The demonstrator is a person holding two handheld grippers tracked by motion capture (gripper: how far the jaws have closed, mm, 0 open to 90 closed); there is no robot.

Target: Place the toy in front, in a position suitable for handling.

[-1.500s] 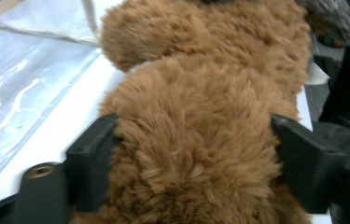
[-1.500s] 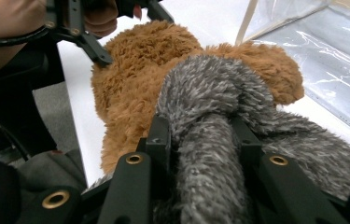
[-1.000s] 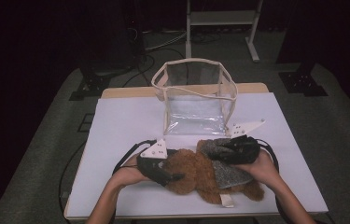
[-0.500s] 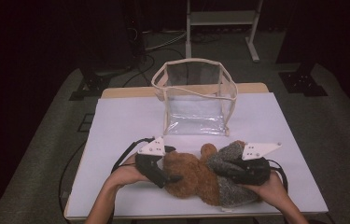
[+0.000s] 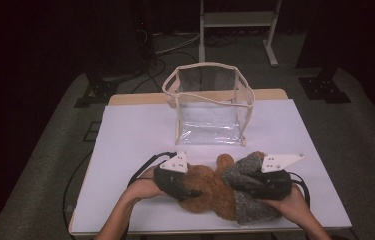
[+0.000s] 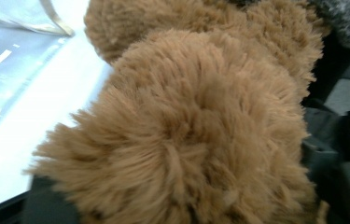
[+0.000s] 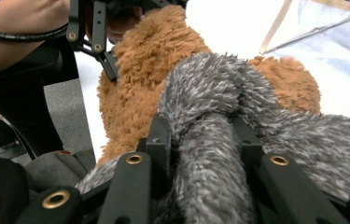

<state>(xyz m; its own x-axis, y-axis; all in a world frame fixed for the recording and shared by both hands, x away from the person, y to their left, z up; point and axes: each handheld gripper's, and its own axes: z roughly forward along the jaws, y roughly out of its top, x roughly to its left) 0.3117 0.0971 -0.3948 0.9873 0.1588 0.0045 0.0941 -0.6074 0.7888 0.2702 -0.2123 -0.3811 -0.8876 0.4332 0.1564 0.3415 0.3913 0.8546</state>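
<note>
A brown plush toy [image 5: 209, 189] lies near the front edge of the white table [image 5: 135, 140], with a grey fuzzy garment [image 5: 249, 209] over its right side. My left gripper [image 5: 191, 192] is at the toy's left. In the left gripper view brown fur [image 6: 186, 116] bulges between the jaws, which have just been closing on it. My right gripper [image 5: 236, 183] comes in from the right. In the right gripper view its jaws [image 7: 200, 128] pinch a rolled fold of the grey garment [image 7: 219, 88] in front of the brown plush [image 7: 140, 79].
A clear plastic bag [image 5: 210, 105] with cream trim stands upright and open at the middle back of the table. A wooden edge [image 5: 140, 97] shows behind the white sheet. Black cables trail from both grippers. A metal stand [image 5: 235, 20] stands on the dark floor beyond.
The right gripper has moved right and toward the table's front, drawing the grey garment with it. The left gripper has stayed at the toy's left side.
</note>
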